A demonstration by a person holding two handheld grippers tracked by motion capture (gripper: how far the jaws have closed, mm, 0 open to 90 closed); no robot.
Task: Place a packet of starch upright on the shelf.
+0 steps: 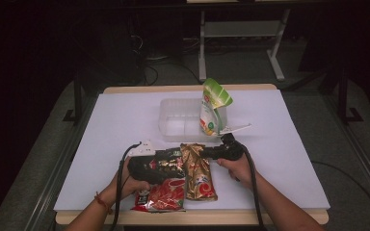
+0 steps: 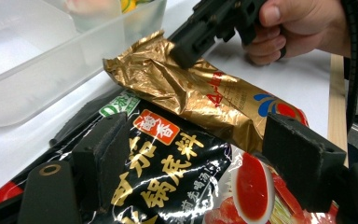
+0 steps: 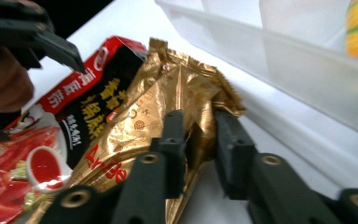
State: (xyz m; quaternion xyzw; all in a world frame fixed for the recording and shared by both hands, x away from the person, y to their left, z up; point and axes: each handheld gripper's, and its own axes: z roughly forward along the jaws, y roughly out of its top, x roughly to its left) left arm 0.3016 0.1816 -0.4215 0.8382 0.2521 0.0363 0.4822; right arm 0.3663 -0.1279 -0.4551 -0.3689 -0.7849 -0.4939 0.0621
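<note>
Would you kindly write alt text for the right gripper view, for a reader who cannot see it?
The right gripper pinches the top edge of a crinkled gold snack packet lying on a white table. A black-and-red hotpot sachet lies beside it at left, and a clear plastic tub stands behind.

Near the bench's (image 1: 279, 144) front edge two packets lie side by side: the soup-base packet (image 1: 161, 192) left, the foil packet (image 1: 198, 173) touching its right side. Behind them, toward the bench's middle, stands the plastic tub (image 1: 173, 120). A pouch (image 1: 212, 108) stands upright in the tub's right end.
</note>
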